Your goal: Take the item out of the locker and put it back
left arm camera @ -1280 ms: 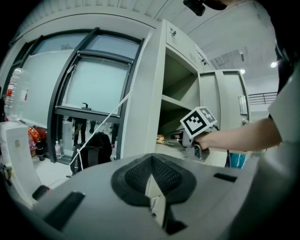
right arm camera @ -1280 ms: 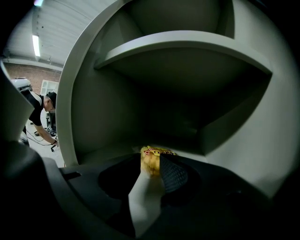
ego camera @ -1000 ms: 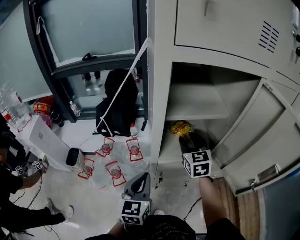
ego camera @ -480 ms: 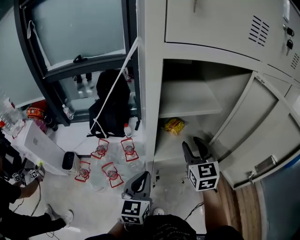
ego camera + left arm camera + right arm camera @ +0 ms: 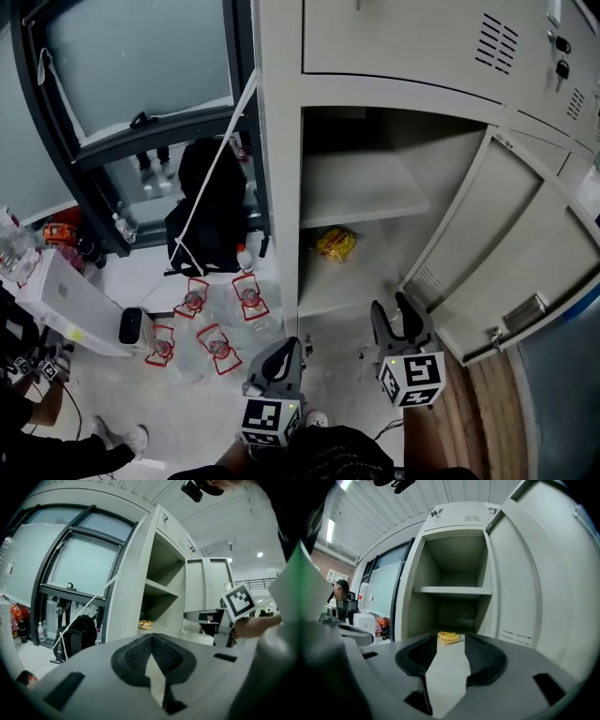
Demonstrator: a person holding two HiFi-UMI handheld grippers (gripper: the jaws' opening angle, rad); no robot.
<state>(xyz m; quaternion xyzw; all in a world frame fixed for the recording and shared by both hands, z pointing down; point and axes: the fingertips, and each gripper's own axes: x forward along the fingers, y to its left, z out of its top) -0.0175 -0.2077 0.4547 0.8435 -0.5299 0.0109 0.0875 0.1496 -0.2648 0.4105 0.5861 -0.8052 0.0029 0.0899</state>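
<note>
The yellow snack packet (image 5: pixel 335 243) is lying flat on the floor of the lower compartment of the locker (image 5: pixel 277 178), by itself, right under the bare shelf (image 5: pixel 361 187) that splits the space in two. The locker door (image 5: pixel 511 253) is swung out to the right, so the mouth of the compartment is wide open from the front. The door's inner face closes off the right side and the locker's side wall closes off the left. My right gripper (image 5: pixel 392 311) is out in front of the opening, near the door's lower corner and well apart from the packet, pointing roughly level into the locker. Its jaws have just been opening and now stand wide with nothing between them. In the right gripper view the packet shows through the gap, but it's way back inside. My left gripper (image 5: pixel 287 347) sits lower and to the left, in front of the locker's left edge, with its jaw tips pressed together on nothing. Off to the left there's a black backpack (image 5: pixel 214 202) leaning at the window frame, and some red-labelled water bottles (image 5: pixel 246 292) on the floor near the locker's base.
</note>
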